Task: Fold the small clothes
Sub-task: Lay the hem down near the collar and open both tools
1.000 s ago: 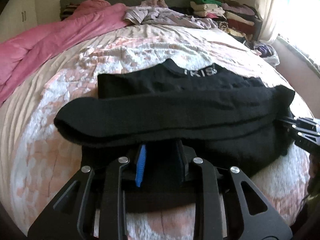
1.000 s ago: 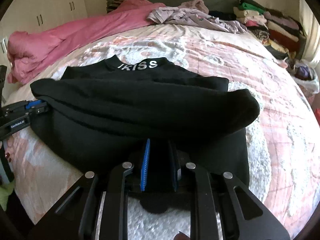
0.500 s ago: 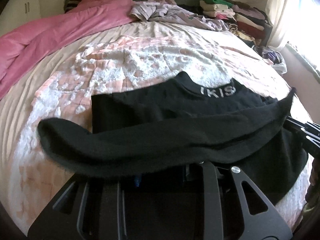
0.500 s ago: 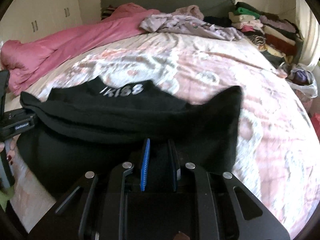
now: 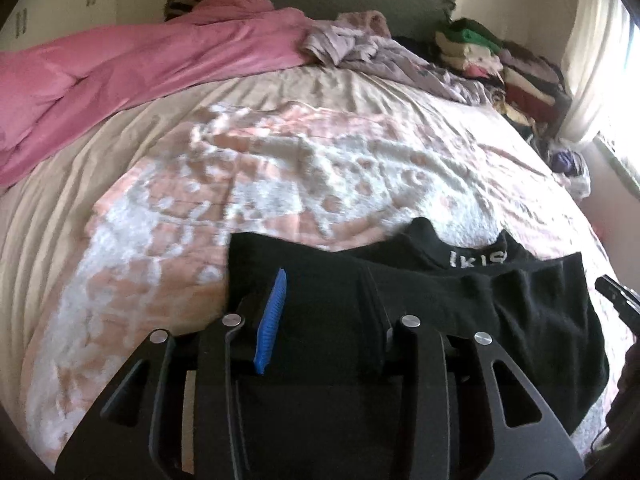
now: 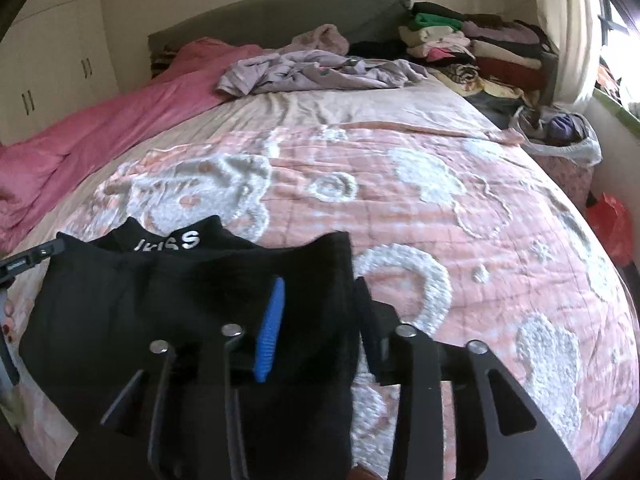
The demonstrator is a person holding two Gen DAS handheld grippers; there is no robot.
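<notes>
A black garment (image 5: 460, 312) with white letters on its collar lies folded on the pink and white bedspread (image 5: 248, 200), at the near edge of the bed. It also shows in the right wrist view (image 6: 168, 300). My left gripper (image 5: 324, 280) is open, its jaws apart over the garment's left end. My right gripper (image 6: 320, 288) is open, its jaws apart over the garment's right end. Neither gripper holds cloth. The right gripper's tip (image 5: 618, 300) shows at the right edge of the left wrist view.
A pink duvet (image 6: 100, 128) lies along the bed's left side. A lilac heap of clothes (image 6: 312, 72) lies near the headboard. Stacked folded clothes (image 6: 472, 48) stand at the back right. A bag (image 6: 560, 132) and a red item (image 6: 608, 224) lie beside the bed on the right.
Both grippers carried the garment's lower edge forward over its upper part, then opened and let it go. The garment now lies folded, with the collar just showing.
</notes>
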